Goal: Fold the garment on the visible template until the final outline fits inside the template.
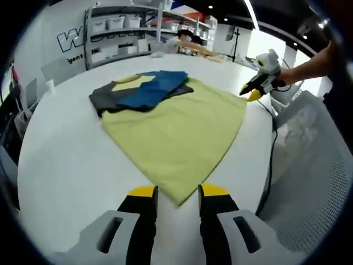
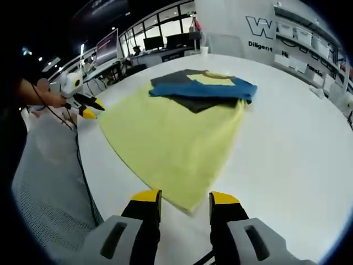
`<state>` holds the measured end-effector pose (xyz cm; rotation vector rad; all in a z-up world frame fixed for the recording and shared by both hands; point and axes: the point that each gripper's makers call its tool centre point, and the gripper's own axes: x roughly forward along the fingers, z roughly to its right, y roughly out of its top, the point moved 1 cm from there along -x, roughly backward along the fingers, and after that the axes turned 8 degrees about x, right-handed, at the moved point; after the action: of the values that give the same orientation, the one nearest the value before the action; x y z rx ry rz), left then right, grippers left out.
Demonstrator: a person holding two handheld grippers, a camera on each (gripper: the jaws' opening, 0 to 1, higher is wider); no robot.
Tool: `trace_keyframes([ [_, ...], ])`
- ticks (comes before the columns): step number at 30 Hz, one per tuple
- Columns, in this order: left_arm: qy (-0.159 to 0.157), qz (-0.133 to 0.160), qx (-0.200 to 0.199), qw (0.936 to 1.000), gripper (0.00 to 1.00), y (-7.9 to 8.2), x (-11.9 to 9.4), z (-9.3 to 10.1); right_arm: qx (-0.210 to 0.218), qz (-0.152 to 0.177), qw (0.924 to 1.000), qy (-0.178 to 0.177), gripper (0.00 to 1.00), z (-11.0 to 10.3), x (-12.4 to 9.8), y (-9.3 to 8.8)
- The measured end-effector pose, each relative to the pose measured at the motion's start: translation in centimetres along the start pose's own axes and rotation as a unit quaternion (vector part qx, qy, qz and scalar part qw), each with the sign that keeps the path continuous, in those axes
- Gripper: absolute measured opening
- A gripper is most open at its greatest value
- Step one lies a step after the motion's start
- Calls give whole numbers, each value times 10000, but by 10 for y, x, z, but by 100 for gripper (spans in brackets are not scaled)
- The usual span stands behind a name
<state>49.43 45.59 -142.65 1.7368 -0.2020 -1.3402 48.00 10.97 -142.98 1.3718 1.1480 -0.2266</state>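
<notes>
Left gripper view showed one yellow-green garment spread on the white table, its corner just ahead of the left gripper, jaws apart. One right gripper likewise gaped empty. Beyond lay one dark template and one blue cloth.

Wall lettering at 11 o'clock in the left gripper view is cut off by shelving. The dark template lies largely hidden under the garment; the bins on the shelves are too small to read.
</notes>
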Motion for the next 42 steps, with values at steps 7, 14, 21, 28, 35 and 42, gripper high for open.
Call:
trace_keyframes([
  [7,-5,-90,-10,10000,20,-7,1,-2,163,7,9999,-6,25,-3,-1,-7],
  [14,12,-193,-276,9994,10,-11,0,-6,559,78,9984,10,19,-2,1,-4],
  [21,12,-239,-386,9990,8,-11,2,-6,816,120,9966,23,13,-3,3,-2],
  [28,32,-279,-888,9957,4,-9,2,-7,825,-23,9966,-36,0,-1,5,-7],
  [35,27,-321,-1068,9938,3,-3,-7,-8,776,-94,9969,29,0,-7,1,-9],
  [42,-11,-347,-1037,9940,3,3,-18,-8,918,-117,9956,150,0,-14,-5,-9],
])
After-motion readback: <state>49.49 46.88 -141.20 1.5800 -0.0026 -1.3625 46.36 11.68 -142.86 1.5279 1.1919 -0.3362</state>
